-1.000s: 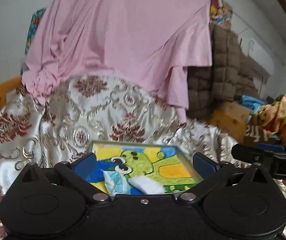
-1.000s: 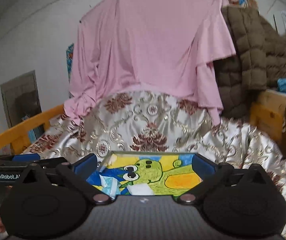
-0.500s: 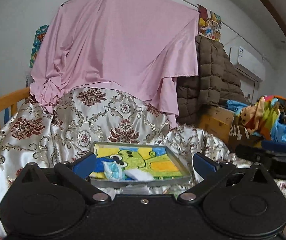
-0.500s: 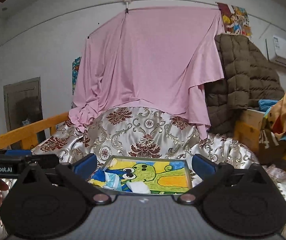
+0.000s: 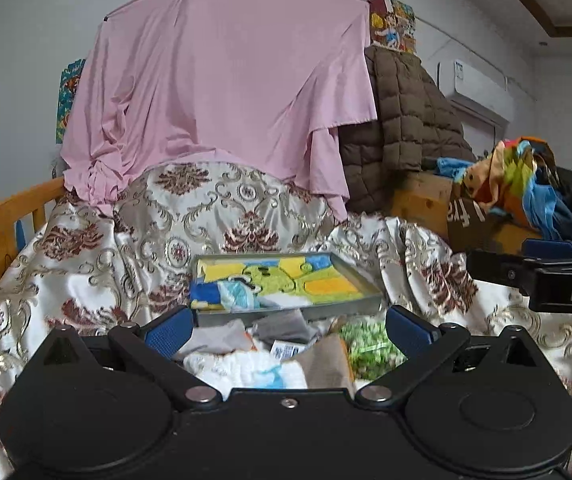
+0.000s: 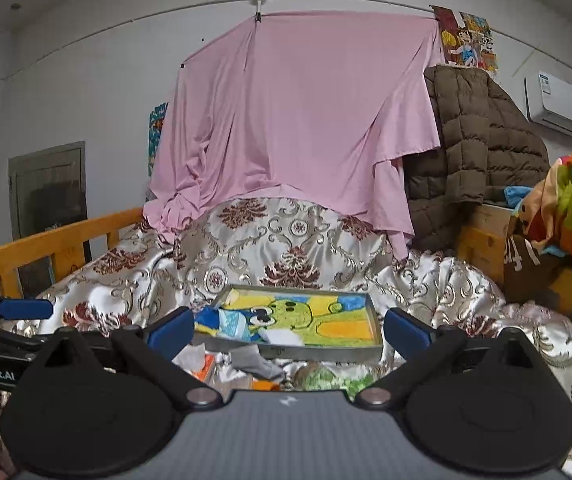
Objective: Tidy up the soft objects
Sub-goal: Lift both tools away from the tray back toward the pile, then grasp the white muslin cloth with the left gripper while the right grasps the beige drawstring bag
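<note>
1. The landmark is the grey tray (image 5: 286, 312), lined with a cartoon picture and resting on the brocade bedspread (image 5: 86, 256). Everything below is placed against it.
2. Nearest the tray's left front corner lies a white cloth (image 5: 246, 368) with a pale blue patch. It looks light and limp, so a pinch at a raised fold should lift it, though it will likely drape and trail.
3. Touching the tray's front wall, about midway, is a grey sock (image 6: 254, 360). It is thin and floppy; I would take it at the bunched middle, not at a flat edge.
4. Below the tray's right front corner sits a green-speckled soft item (image 5: 369, 344), blurred, so I cannot tell what it is. A tan fabric piece (image 5: 325, 360) lies just beside it.
5. Inside the tray, at its left end, a blue and white folded cloth (image 6: 226, 326) and a small white piece (image 6: 282, 336) already lie on the picture.
6. The left gripper (image 5: 286, 326) hangs over the pile in front of the tray, fingers spread wide and holding nothing.
7. The right gripper (image 6: 287, 326) is spread wide too, empty, facing the tray's front wall.
8. None of these things looks fragile or slippery; the likelier trouble is catching two layers, or the bedspread, in one pinch.
</note>
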The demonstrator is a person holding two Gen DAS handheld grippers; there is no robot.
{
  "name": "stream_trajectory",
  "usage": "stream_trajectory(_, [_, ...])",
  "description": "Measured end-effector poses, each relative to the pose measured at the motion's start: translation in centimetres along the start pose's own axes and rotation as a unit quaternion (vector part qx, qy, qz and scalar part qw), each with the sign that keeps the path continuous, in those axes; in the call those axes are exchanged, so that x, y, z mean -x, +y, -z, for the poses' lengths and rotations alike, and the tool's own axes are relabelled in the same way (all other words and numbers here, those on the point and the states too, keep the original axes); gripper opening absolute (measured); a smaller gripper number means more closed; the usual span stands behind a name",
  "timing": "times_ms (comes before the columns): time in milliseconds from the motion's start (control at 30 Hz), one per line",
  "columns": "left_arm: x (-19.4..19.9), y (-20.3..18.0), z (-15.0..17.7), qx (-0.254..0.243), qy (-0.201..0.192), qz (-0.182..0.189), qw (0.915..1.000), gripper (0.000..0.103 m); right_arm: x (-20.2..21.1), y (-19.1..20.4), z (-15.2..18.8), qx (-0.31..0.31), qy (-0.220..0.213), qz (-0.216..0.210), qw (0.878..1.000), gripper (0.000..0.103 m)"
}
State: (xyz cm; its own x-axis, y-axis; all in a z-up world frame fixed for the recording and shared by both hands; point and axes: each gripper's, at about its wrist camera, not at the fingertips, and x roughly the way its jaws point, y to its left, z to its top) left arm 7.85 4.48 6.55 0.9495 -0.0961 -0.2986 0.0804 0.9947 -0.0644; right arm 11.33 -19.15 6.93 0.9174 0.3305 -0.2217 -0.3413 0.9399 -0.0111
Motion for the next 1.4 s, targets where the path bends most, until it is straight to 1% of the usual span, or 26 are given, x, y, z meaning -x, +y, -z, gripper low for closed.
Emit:
stream_trajectory(167, [0.3, 0.6, 1.3, -0.006, 0.025, 0.001, 0.9997, 0.102, 0.5, 0.0, 2.0, -0.001, 0.018, 0.007, 1.0, 0.103])
stream_trajectory(433, [-0.7, 1.3, 3.7, -0.01, 0.09, 0.004, 0.9959, 0.102, 0.3, 0.2, 5.3, 0.003, 0.061, 0.008, 0.998, 0.103])
stream_trajectory(700, [-2.1, 1.1, 5.2, -0.024, 0.139, 0.008, 0.9899, 0.102, -0.9, -0.3, 8.4, -0.004, 0.118, 0.006, 0.993, 0.103])
stream_trajectory(833, [-3.3, 1.4, 5.6, -0.021, 0.176, 0.007, 0.9841, 0.102, -2.0, -0.3, 9.4, -0.006, 0.147, 0.0, 0.989, 0.103])
stream_trajectory(967, [-5.0, 2.1, 6.0, 0.0, 0.221, 0.004, 0.9752, 0.102, -2.7, 0.3, 10.1, 0.004, 0.17, -0.02, 0.985, 0.103])
stream_trajectory(1067, [-6.1, 2.9, 6.2, 0.017, 0.245, 0.001, 0.9695, 0.102, -3.3, 0.9, 10.5, 0.014, 0.184, -0.038, 0.982, 0.103])
stream_trajectory(1167, [-6.9, 3.3, 6.2, 0.017, 0.255, -0.002, 0.9667, 0.102, -3.9, 1.5, 10.9, 0.021, 0.194, -0.056, 0.979, 0.103])
stream_trajectory(1233, [-7.5, 3.4, 6.1, 0.008, 0.26, -0.002, 0.9656, 0.102, -4.4, 2.0, 11.1, 0.024, 0.203, -0.071, 0.976, 0.103])
stream_trajectory(1400, [-8.9, 3.7, 6.0, -0.012, 0.267, 0.0, 0.9636, 0.102, -5.6, 2.8, 11.4, 0.018, 0.221, -0.122, 0.967, 0.103])
